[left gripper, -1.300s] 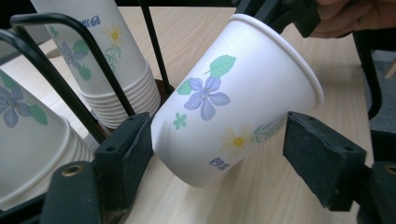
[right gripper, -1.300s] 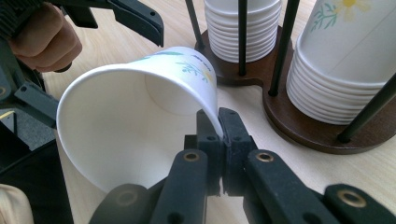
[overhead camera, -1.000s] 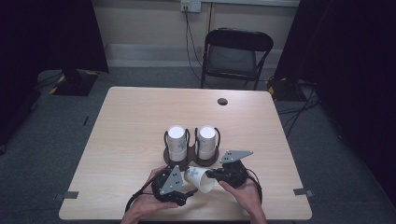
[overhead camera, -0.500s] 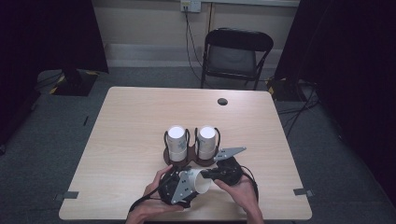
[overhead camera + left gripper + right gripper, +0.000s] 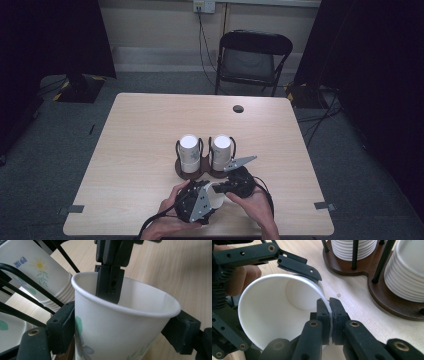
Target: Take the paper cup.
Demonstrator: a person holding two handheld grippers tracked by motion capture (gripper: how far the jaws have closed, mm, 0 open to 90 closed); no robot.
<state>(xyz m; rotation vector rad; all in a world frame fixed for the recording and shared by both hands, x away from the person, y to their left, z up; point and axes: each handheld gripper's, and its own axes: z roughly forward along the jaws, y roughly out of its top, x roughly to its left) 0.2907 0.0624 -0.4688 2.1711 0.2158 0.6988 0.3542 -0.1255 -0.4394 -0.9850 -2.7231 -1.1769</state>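
1. The left gripper [image 5: 207, 192] sits in the person's left hand [image 5: 172, 212], just beside the right gripper [image 5: 220, 189], its jaws spread around the body of a paper cup [image 5: 120, 325]; they have just been closing a little, one black pad on each side of the wall.
2. The right gripper is held by the right hand [image 5: 252, 205], jaws pinched tight on the cup's rim, one inside, one outside.
3. Both forearms enter from the near edge.

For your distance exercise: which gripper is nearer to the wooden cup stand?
Right. The right gripper sits just in front of the cup stand, pinching the loose cup's rim; the left gripper lies farther back.
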